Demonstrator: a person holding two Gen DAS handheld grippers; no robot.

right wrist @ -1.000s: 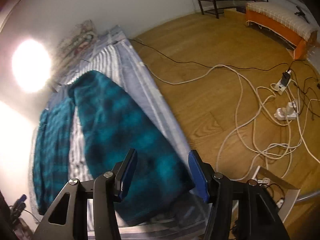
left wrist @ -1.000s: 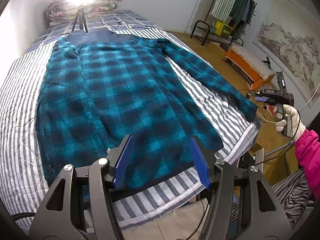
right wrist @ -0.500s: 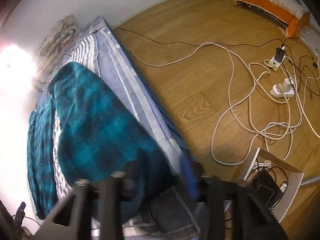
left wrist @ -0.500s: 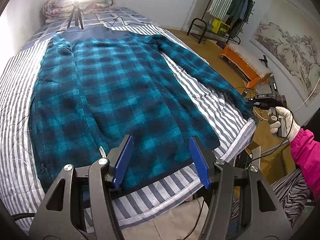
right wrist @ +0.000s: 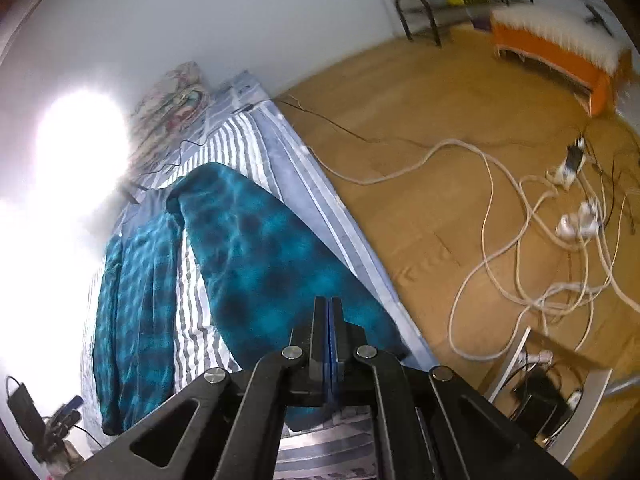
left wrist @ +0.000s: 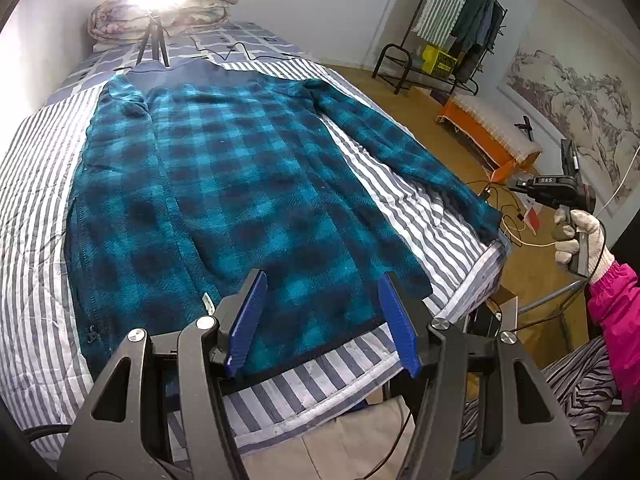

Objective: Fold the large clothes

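Note:
A large teal and black plaid fleece jacket (left wrist: 224, 184) lies spread flat on the striped bed (left wrist: 36, 280), its right sleeve (left wrist: 404, 160) stretched to the bed's right edge. My left gripper (left wrist: 322, 320) is open and empty, above the jacket's hem. My right gripper (right wrist: 329, 336) is shut with nothing between its pads, just above the sleeve's cuff end (right wrist: 280, 272). In the left wrist view the right gripper (left wrist: 516, 186) is held off the bed's right edge, near the cuff (left wrist: 486, 220).
A bright lamp on a tripod (left wrist: 152, 40) stands at the bed's head by folded quilts (left wrist: 120, 24). White cables (right wrist: 520, 240) sprawl over the wooden floor. An orange bench (left wrist: 480, 136) and a clothes rack (left wrist: 440, 40) stand by the wall. An open box (right wrist: 552, 392) sits at the bed's corner.
My right gripper has shut from open, with nothing in it, and swung over the sleeve's cuff. My left gripper stayed open and shifted slightly over the hem.

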